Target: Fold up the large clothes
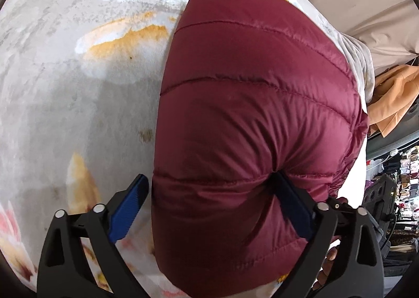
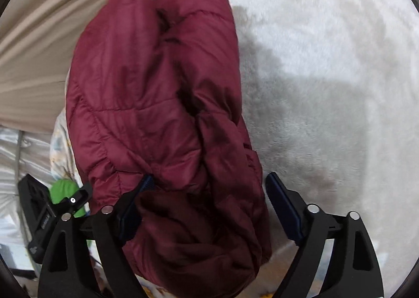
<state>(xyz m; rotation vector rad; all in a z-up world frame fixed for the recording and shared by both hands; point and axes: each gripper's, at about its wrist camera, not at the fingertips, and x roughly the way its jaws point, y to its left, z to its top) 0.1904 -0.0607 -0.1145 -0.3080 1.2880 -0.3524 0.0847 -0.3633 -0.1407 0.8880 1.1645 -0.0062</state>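
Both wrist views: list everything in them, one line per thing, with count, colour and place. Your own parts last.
jacket: one, maroon, quilted, bunched on the blanket, between both hand-held grippers' fingers.
blanket: one, pale grey with orange, blue and pink flowers, under the jacket.
curtain: one, beige, past the blanket's edge.
orange cloth: one, at the right edge of the left wrist view.
green object: one, low on the left of the right wrist view; cannot tell what it is.
left hand-held gripper: black with blue pads, open, straddling the jacket.
right hand-held gripper: black with blue pads, open, jacket between its fingers.
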